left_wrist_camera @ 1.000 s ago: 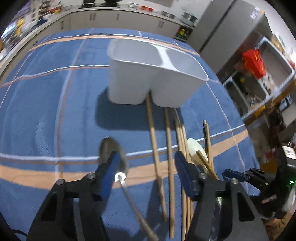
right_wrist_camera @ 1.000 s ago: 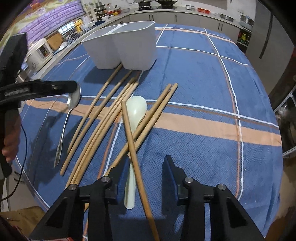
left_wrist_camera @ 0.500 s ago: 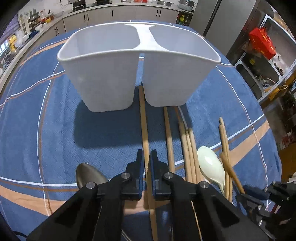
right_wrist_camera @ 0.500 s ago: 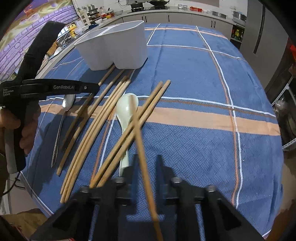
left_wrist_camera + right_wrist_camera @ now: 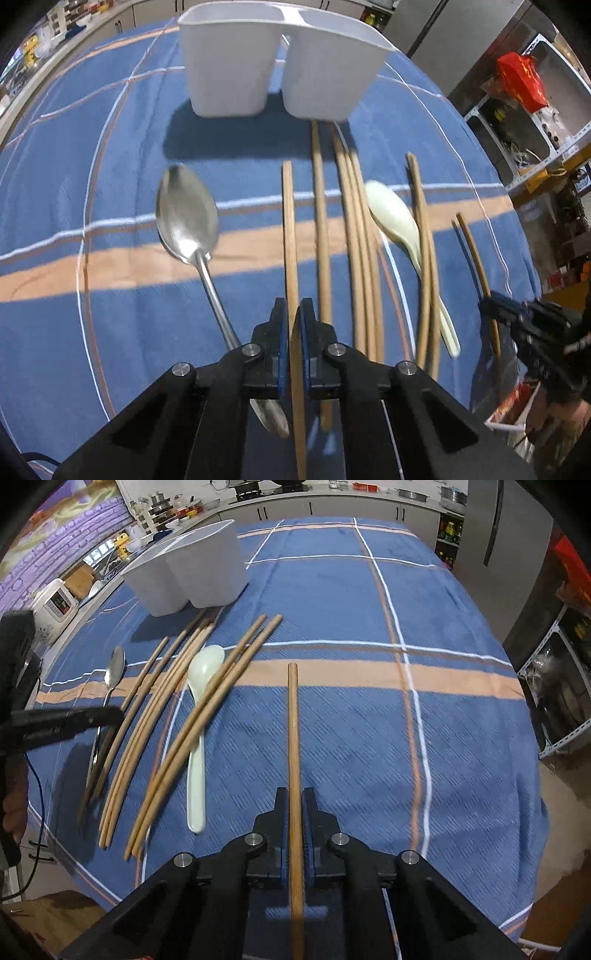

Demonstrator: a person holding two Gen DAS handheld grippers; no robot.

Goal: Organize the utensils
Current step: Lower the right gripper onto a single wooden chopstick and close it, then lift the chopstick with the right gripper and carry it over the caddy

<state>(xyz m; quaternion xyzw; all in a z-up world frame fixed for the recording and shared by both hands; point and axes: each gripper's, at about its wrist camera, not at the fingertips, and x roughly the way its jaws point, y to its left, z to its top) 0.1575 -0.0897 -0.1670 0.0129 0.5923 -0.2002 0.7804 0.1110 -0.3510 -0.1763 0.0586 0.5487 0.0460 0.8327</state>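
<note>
A: Left wrist: left gripper [image 5: 291, 328] pinching a wooden chopstick [image 5: 290, 236], long axis aimed at the white two-compartment holder [image 5: 280, 62] near the table's far edge.
B: Right gripper [image 5: 294, 821] clamps another chopstick [image 5: 294, 731]; holder [image 5: 192, 572] far-left, so left hand's nearer.

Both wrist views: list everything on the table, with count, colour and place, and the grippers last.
Utensil holder: one, white, two compartments, far end of the cloth.
Tablecloth: one, blue with orange and white stripes, covering the table.
Metal spoon: one, silver, left of the chopsticks.
Plastic spoon: one, pale green, under two chopsticks.
Loose chopsticks: six, wooden brown, lying between the spoons and over the plastic one.
Held chopsticks: two, wooden brown, one in each gripper.
Left hand-held gripper: black, shut on a chopstick.
Right hand-held gripper: black, shut on a chopstick.
</note>
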